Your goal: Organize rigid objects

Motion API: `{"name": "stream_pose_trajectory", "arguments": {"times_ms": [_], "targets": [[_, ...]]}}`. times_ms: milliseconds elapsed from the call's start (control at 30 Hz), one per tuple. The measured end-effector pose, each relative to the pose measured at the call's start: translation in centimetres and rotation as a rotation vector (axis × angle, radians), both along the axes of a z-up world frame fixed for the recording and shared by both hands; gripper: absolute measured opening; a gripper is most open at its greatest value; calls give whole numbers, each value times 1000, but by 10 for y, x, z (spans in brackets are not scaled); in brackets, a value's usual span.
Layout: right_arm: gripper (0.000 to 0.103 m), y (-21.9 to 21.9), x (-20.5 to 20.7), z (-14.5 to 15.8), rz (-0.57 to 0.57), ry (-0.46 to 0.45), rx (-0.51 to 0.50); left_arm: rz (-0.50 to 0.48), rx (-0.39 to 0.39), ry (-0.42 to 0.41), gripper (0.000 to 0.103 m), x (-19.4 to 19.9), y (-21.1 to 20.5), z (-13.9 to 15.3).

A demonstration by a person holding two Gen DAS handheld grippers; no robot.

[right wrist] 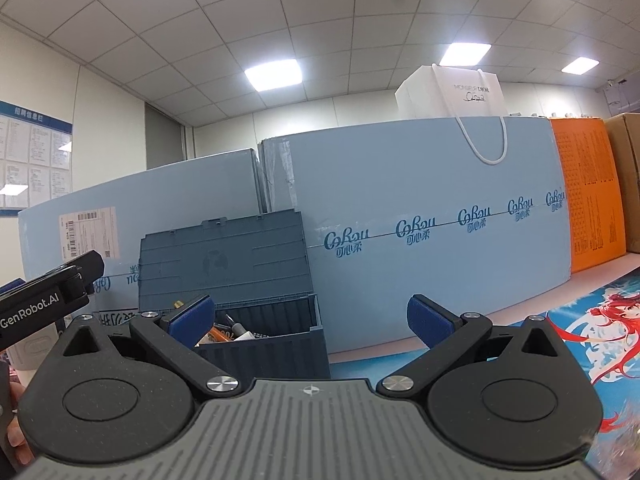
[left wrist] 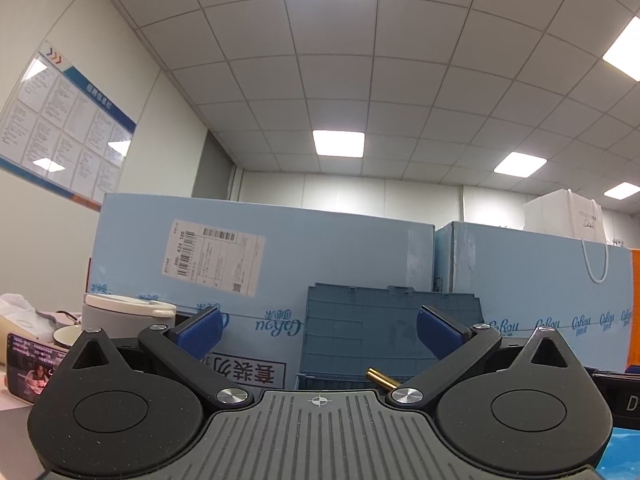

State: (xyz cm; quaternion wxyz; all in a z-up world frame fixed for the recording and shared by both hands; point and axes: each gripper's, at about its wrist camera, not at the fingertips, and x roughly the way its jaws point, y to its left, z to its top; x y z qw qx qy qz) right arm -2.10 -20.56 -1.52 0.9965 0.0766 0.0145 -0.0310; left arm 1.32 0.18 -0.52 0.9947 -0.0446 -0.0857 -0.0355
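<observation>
Both claws, left claw and right claw, gape wide, empty, facing the blue lidded box.

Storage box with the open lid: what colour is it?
Dark slate blue, the storage box and its raised lid alike; clearest in the right wrist view.

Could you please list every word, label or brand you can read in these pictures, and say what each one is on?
"GenRobot.AI": side of the left gripper.
"CoRou 可心柔": light blue cartons, repeated.
"DIOR": white paper bag; the word before it is blurred.
"招聘信息栏": wall notice board; its sheets are too small.
Shipping label: barcodes, print too small.
</observation>
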Motion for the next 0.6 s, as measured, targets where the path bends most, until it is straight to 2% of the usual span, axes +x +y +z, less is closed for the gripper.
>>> {"name": "stream_pose_trajectory", "arguments": {"times_ms": [600], "targets": [[103, 1, 3, 0, 0, 6, -8, -1, -1, 28, 103, 1, 1, 2]]}}
